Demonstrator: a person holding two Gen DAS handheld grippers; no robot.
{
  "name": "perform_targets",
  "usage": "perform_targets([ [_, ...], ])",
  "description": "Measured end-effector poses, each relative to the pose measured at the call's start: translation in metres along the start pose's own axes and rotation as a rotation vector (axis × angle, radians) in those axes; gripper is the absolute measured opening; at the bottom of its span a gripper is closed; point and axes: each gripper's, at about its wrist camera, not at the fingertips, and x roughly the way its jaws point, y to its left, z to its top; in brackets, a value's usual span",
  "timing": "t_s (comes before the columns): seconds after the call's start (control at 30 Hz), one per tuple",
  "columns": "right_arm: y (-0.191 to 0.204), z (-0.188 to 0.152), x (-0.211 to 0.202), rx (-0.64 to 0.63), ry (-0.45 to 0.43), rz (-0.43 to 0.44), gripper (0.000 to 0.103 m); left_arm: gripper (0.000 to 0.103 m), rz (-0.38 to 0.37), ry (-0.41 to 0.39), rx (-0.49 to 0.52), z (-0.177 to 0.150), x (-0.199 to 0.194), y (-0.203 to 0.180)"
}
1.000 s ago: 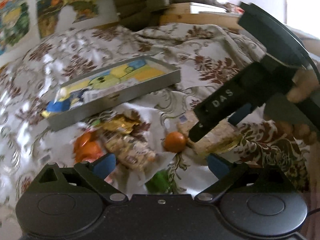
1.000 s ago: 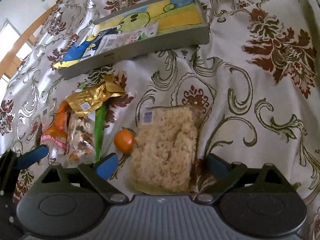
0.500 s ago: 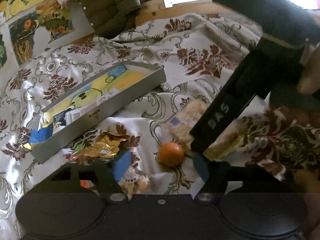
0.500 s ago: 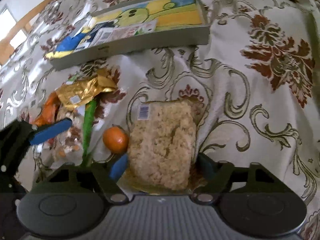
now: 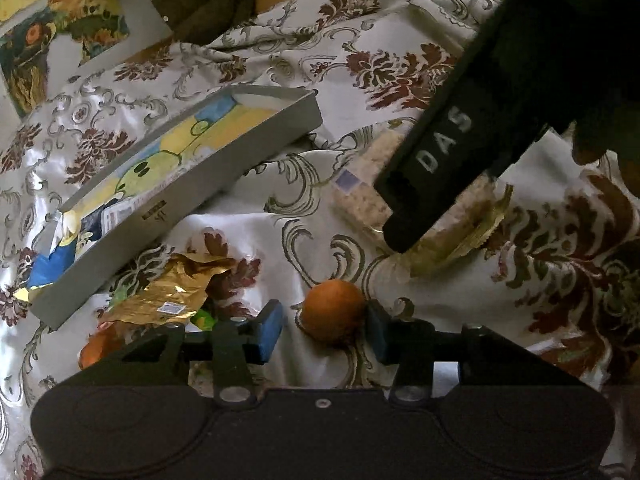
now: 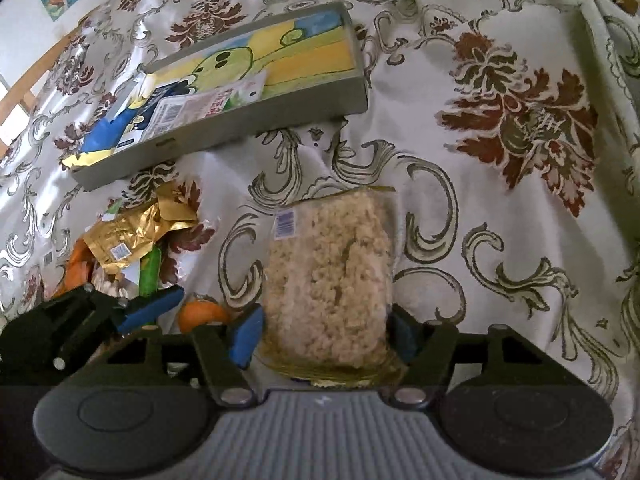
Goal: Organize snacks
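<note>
A small orange fruit lies on the flowered cloth between the fingers of my left gripper. Its jaws are closing: the right pad touches the fruit, and a narrow gap remains at the left pad. A clear pack of puffed rice cake lies to the right of the fruit. My right gripper is shut on the near end of the pack, one pad against each side. In the left wrist view, the right gripper's black finger covers part of the pack.
A shallow grey tray with a cartoon lining and a few flat packets lies beyond the snacks. To its near left, a gold wrapper, a green packet and an orange packet are piled together. The cloth is rumpled.
My left gripper came forward and down over the orange fruit and narrowed its jaws around it. The right gripper's jaws narrowed onto the rice cake pack and barely moved.
</note>
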Motion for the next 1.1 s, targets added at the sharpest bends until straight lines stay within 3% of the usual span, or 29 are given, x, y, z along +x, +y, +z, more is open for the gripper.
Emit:
perform_targets([
  [0.2, 0.007, -0.001, 0.003, -0.042, 0.008, -0.017, 0.079, 0.037, -0.01, -0.01, -0.022, -0.002, 0.0, 0.0],
  [0.57, 0.019, -0.005, 0.012, -0.141, -0.004, -0.076, 0.076, 0.035, 0.054, -0.041, -0.107, -0.006, -0.005, -0.005],
  [0.83, 0.012, -0.001, -0.003, -0.105, -0.087, -0.104, 0.073, 0.035, 0.084, -0.099, -0.216, -0.011, -0.02, 0.001],
  [1.1, 0.006, 0.004, -0.025, -0.052, -0.227, -0.027, 0.073, 0.035, 0.138, -0.172, -0.296, -0.005, -0.039, 0.012],
])
